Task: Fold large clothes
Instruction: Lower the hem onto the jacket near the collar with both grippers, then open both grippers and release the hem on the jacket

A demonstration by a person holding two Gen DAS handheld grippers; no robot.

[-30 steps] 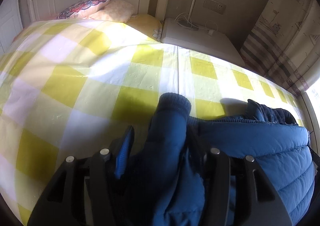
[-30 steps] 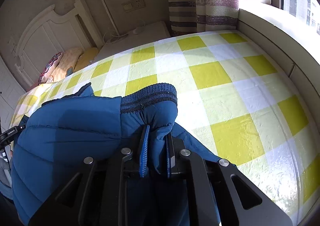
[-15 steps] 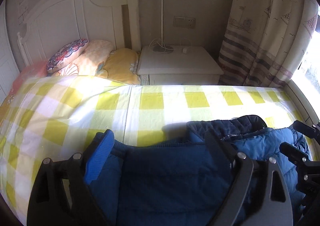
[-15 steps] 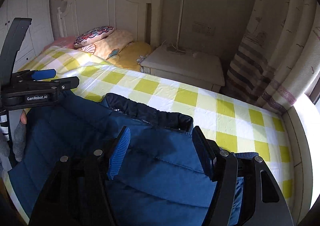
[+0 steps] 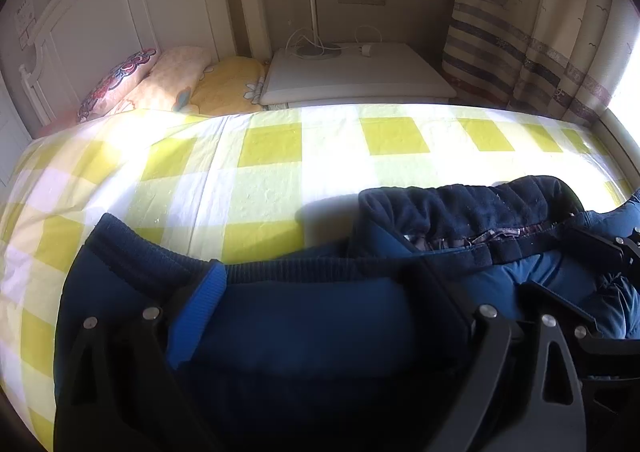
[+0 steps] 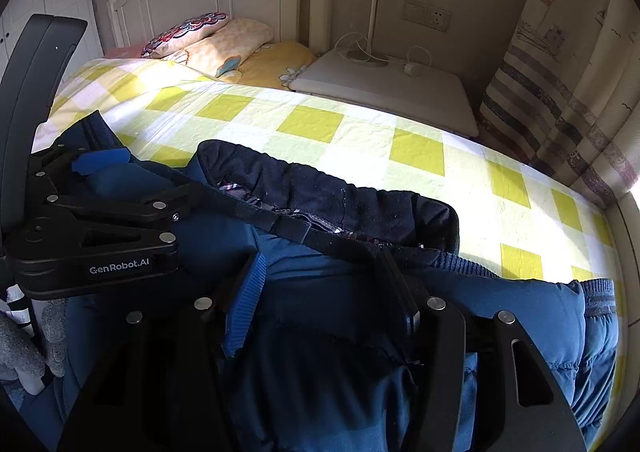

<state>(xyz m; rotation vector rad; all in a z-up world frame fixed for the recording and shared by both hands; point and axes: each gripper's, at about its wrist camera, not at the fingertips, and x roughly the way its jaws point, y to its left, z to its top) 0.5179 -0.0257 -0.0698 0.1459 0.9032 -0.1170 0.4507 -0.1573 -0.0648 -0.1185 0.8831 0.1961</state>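
Observation:
A blue puffer jacket (image 5: pixel 312 316) with a dark fleece-lined collar (image 5: pixel 472 207) lies on the yellow-and-white checked bed (image 5: pixel 272 147). My left gripper (image 5: pixel 320 284) is open, its fingers spread wide over the jacket's ribbed edge. My right gripper (image 6: pixel 320 276) is open too, its fingers resting on the jacket just below the collar (image 6: pixel 332 191). The left gripper also shows in the right wrist view (image 6: pixel 104 207), lying on the jacket's left side. Part of the right gripper shows at the right edge of the left wrist view (image 5: pixel 600 248).
A white headboard (image 5: pixel 120 23) and pillows (image 5: pixel 180 79) stand at the bed's far left. A white nightstand (image 5: pixel 356 71) with a lamp pole and cables is behind the bed. A striped curtain (image 5: pixel 532 35) hangs at the right by the window.
Both grippers were shut on the jacket's sleeves a second ago; they have let go and opened. Both have moved in over the jacket body near the collar and lowered closer to it.

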